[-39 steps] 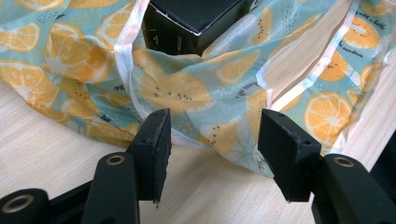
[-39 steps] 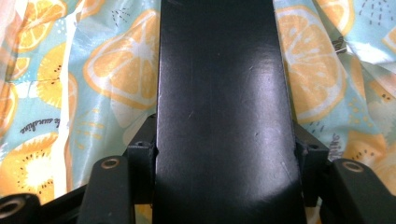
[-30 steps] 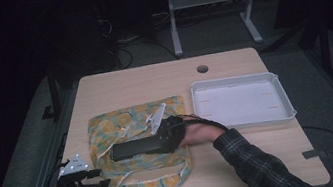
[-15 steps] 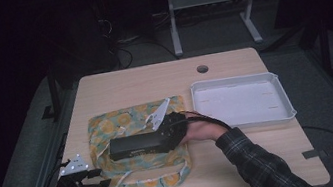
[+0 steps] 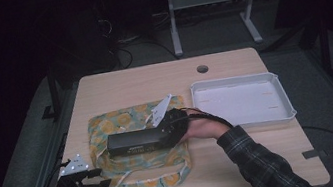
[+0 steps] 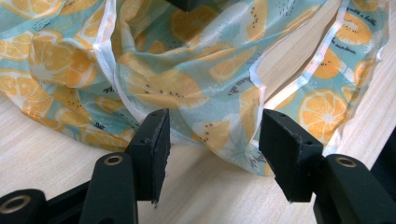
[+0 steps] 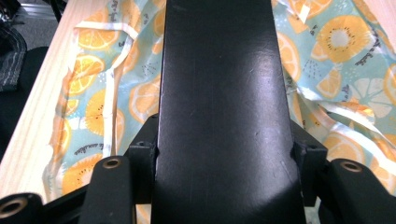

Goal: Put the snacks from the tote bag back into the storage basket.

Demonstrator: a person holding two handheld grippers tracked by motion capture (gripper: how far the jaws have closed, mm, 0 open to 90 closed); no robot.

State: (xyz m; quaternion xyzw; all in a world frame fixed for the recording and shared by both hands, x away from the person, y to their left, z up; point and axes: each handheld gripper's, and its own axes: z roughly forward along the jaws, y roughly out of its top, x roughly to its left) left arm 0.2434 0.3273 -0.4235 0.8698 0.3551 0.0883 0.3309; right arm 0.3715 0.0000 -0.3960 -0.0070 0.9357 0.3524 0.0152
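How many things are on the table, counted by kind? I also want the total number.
Orange-print bag: 1
Long black box, clamped in the right gripper over the bag: 1
White tray: 1
Total: 3

The left gripper stands open at the bag's near edge.

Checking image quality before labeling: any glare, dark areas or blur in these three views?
High view: dim, room behind the table nearly black, left gripper hard to separate from shadow. Right gripper view: soft glare patches on the black box, near end slightly blurred. Left gripper view: bright, even; fruit-print bag sharp.
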